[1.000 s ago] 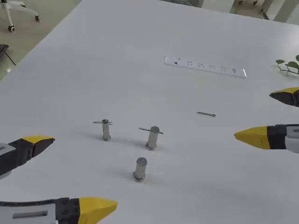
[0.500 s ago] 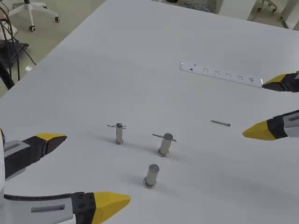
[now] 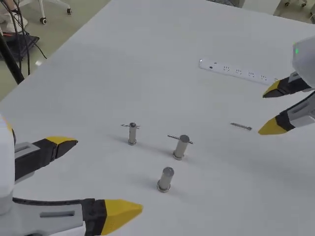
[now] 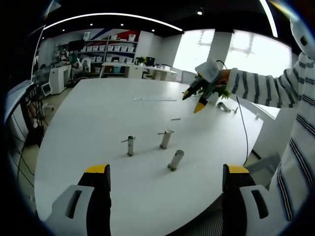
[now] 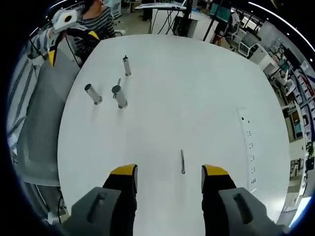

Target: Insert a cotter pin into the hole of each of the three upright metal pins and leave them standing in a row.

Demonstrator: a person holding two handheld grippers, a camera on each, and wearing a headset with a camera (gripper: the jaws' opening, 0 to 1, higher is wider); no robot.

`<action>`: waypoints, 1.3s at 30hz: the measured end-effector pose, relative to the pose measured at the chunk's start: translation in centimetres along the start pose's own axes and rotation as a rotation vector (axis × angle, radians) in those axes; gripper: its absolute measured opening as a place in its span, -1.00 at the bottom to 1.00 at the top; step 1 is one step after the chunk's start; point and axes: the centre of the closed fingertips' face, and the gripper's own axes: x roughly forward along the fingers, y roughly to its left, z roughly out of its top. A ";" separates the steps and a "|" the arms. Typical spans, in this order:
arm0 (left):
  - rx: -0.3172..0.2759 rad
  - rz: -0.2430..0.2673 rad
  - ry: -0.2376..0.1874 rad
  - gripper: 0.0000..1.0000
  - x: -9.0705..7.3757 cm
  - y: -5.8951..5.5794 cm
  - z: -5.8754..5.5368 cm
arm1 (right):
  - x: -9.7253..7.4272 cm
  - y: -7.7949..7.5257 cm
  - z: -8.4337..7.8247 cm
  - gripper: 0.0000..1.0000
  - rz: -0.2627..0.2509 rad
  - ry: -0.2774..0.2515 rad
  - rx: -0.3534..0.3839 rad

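On the white table (image 3: 147, 59), the front metal pin (image 3: 166, 179) stands on its base, its top a plain round cap. Just beyond it and slightly to the right stands the middle metal pin (image 3: 180, 147), with a cotter pin (image 3: 172, 137) lying crosswise through its top. Beyond the front metal pin and to its left stands the left metal pin (image 3: 132, 134), with a second cotter pin (image 3: 124, 126) through its top in the same way. A loose cotter pin (image 3: 241, 127) lies flat on the table, well apart from the front metal pin, beyond it and to its right. In the right gripper view it lies just ahead of the gap between that gripper's jaws. The right gripper (image 3: 268, 109) hangs above the table just right of this loose cotter pin, its yellow-tipped jaws spread apart and holding nothing. The left gripper (image 3: 98, 177) sits to the near left of the front metal pin, its jaws wide apart and empty. A power strip (image 3: 231, 72) lies far beyond the front metal pin, to the right. In the left gripper view, a striped sleeve (image 4: 266, 88) leads to the hand that holds the right gripper.
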 end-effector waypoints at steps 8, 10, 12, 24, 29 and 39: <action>-0.019 0.013 -0.009 0.85 -0.1 0.4 0.0 | 3.9 -2.0 -2.2 -0.29 0.056 0.054 0.038; -0.026 0.014 -0.009 0.84 -0.2 0.4 0.0 | 4.5 -2.1 -2.3 -0.38 0.078 0.051 0.077; -0.024 0.021 -0.002 0.82 -0.2 0.5 -0.1 | 5.1 -2.2 -2.4 -0.38 0.095 0.052 0.100; -0.040 0.042 -0.005 0.79 -0.7 1.0 -0.1 | 7.4 -2.4 -3.3 -0.46 0.108 0.085 0.119; -0.055 0.055 0.003 0.76 -0.8 1.3 -0.5 | 7.6 -2.5 -3.7 -0.51 0.095 0.091 0.128; -0.054 0.049 0.012 0.75 -0.6 1.2 -0.7 | 8.0 -2.4 -4.0 -0.58 0.104 0.116 0.129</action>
